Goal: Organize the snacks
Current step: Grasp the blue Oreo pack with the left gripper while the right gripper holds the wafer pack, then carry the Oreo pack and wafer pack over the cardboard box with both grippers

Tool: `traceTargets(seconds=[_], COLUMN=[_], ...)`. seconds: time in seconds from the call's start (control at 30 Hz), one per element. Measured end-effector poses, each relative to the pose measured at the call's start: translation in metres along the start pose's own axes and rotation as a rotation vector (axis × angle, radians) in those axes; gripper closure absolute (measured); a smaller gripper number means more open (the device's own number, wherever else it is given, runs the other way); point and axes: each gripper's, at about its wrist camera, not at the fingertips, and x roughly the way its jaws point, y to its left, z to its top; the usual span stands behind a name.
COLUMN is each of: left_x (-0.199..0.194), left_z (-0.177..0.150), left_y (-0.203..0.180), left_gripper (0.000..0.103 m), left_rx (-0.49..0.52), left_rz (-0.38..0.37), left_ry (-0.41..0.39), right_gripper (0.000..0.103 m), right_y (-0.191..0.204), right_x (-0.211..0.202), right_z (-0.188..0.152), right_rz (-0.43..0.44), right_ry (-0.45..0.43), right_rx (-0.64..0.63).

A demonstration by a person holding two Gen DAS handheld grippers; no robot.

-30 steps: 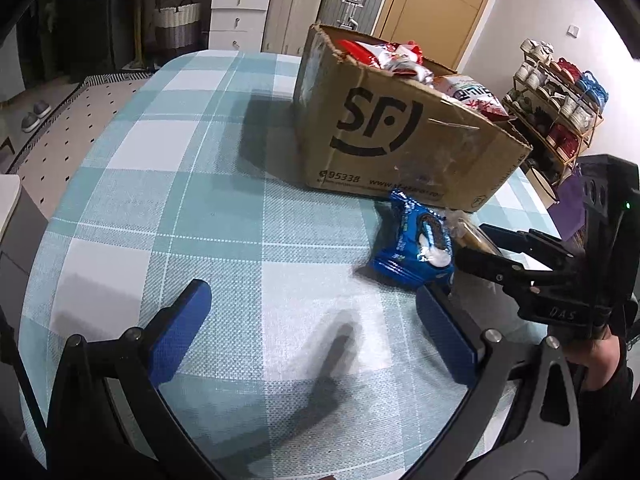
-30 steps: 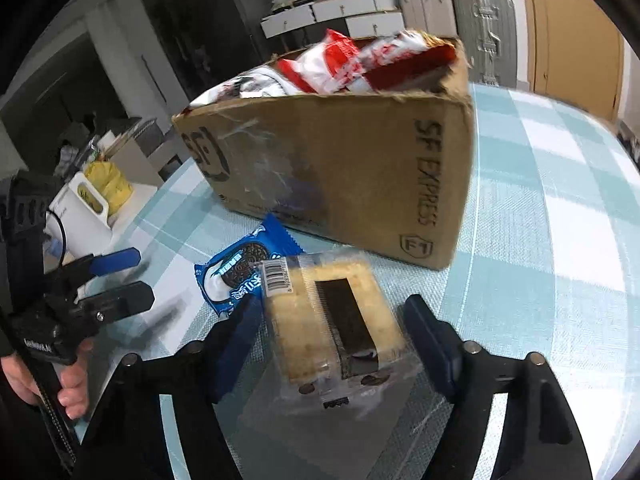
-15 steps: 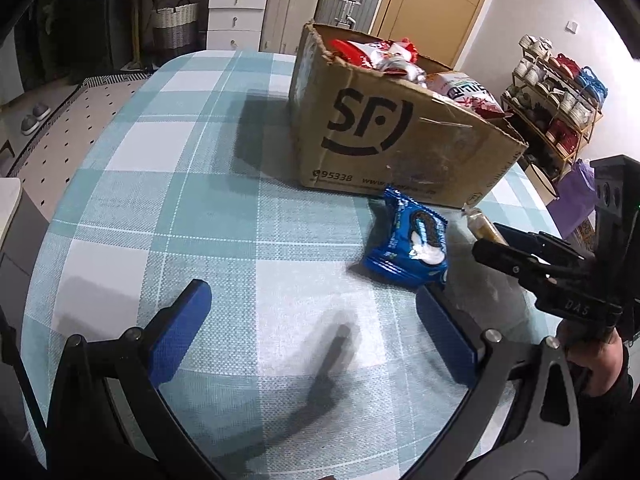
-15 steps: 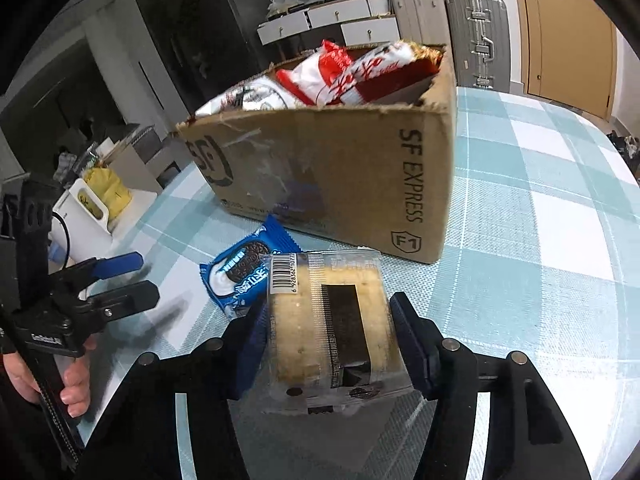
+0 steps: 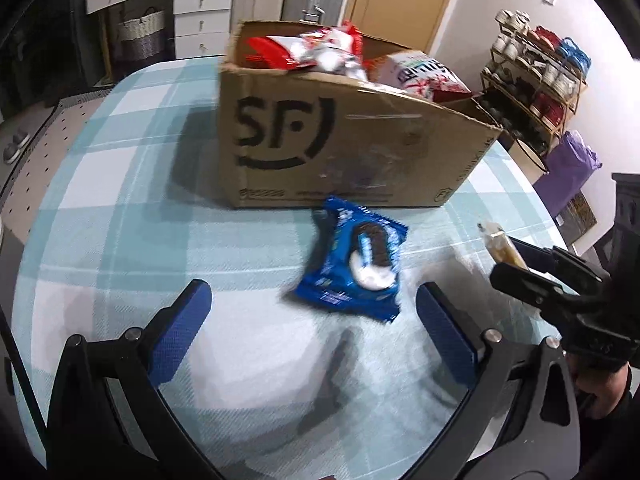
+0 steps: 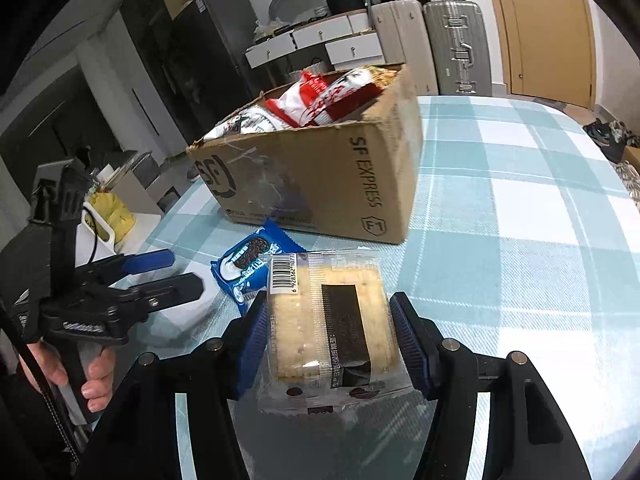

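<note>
A brown SF cardboard box (image 5: 352, 144) holding red and white snack bags stands on the checked table; it also shows in the right wrist view (image 6: 320, 184). A blue Oreo packet (image 5: 360, 266) lies flat in front of it, also seen in the right wrist view (image 6: 250, 266). My left gripper (image 5: 316, 332) is open and empty, just short of the Oreo packet. My right gripper (image 6: 332, 340) is shut on a clear-wrapped cracker sandwich pack (image 6: 332, 328), held above the table right of the Oreo packet; the pack shows edge-on in the left wrist view (image 5: 502, 246).
The table has a teal and white checked cloth (image 5: 120, 184). A shoe rack (image 5: 536, 80) and a purple bag (image 5: 572, 164) stand beyond the table's right side. Drawers and suitcases (image 6: 452, 44) line the far wall.
My right gripper closed on the cracker sandwich pack and lifted it off the table. My left gripper moved forward and right toward the Oreo packet, staying open.
</note>
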Motion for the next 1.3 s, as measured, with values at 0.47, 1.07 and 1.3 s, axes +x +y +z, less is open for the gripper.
traceTargets(seconds=[0.47,1.07,1.3], left_x=[0.044,0.064,0.051], left_z=[0.022,0.045,0.050], left_y=[-0.022,-0.044,-0.048], left_gripper=[0.001,0.063,0.063], left_rx=[0.052,0.130,0.129], left_rz=[0.045,-0.014,-0.038], left_ry=[0.047,0.056,0.044], right_gripper=[0.043,0.043,0.043], right_y=[-0.027,-0.029,-0.021], right_x=[-0.036,-0.055,-0.060], right_z=[-0.019,-0.026,-0.025], right_rz=[-0.040,-0.055,-0.054], right_ry=[-0.046,-0.075,-0.082], right_rx=[0.105,0.140,0.125])
